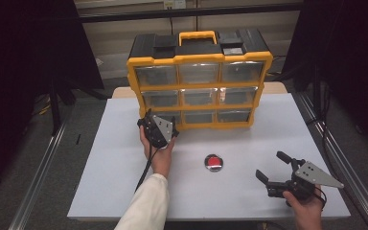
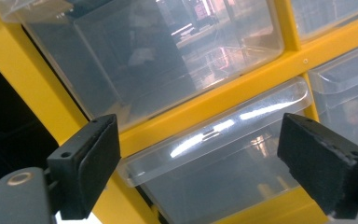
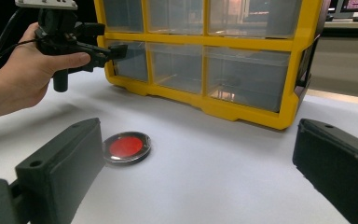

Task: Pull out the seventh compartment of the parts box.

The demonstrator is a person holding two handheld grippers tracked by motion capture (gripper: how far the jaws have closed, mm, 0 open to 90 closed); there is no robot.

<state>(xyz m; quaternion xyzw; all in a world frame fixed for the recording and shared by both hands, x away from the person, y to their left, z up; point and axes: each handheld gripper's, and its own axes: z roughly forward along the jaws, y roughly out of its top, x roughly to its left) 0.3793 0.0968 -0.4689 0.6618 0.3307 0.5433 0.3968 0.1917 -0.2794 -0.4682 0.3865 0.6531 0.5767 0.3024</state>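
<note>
Left hand [image 1: 159, 152] reaches forward from a white sleeve [image 1: 146, 206], forearm angled up the table [image 1: 124, 158], holding the left gripper [image 1: 149, 120] at the front of the yellow drawer organizer [image 1: 139, 84]. Gripper points at the bottom-left drawer [image 2: 223, 140] of the three-by-three grid. In the left gripper view its jaws stand spread, one either side of that drawer's clear pull lip, not touching it; the view is rolled, so the yellow frame bars run diagonally. The right gripper view shows the same gripper at the drawer front from the side, fingers wrapped round its handle.

Right hand [image 1: 306, 208] rests low at the near right corner of the table, holding the right gripper [image 1: 273, 166] roughly level and aimed left-forward. Jaws wide apart, nothing between them. A round tin with a red lid [image 1: 213, 162] lies flat on the white tabletop between the two hands, well short of the organizer and apart from both grippers.
</note>
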